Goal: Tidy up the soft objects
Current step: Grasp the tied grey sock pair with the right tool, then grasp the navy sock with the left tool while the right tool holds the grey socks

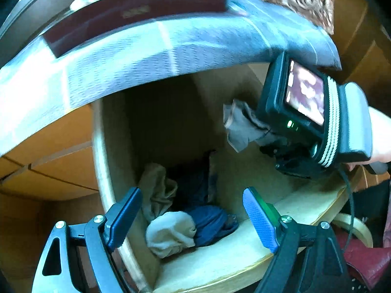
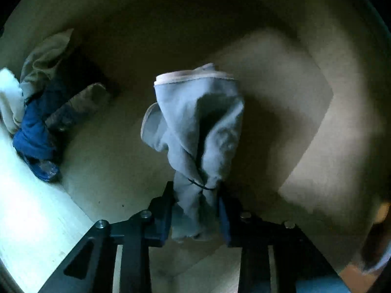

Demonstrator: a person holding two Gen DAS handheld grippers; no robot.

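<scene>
Grey cloth (image 2: 195, 127) is the piece in play, pinched between the right gripper (image 2: 195, 219) pads and hanging bunched above the floor of a wooden cubby (image 1: 244, 251). From the right wrist view you can see the jaws nearly closed on its twisted lower end, with a thin dark thread looped round it just above the pads. You also get the cubby's dim inside and one lit patch of floor to the right of the cloth, all bare

Left wrist view gives what that one misses: the whole right gripper from outside, a little lit screen (image 1: 305, 92) on its back, a hand (image 1: 381, 136) holding it, and the cloth poking out at its tip, up near the right side of the opening. Left gripper (image 1: 193, 219) has its jaws spread wide with nothing between them, hovering over the front edge of the shelf

Both views catch the pile of clothes (image 1: 185, 219) in the cubby's left front corner: a pale sock-like bundle, a blue piece and a beige one against the left wall. Right view puts it well apart from the hanging cloth

Overhead, a blue-white sheet (image 1: 146, 56) droops over the top edge of the opening, with a dark red book (image 1: 136, 12) lying on it. Centre and right of the cubby floor are open room, and the front lip sits just below the left pads
</scene>
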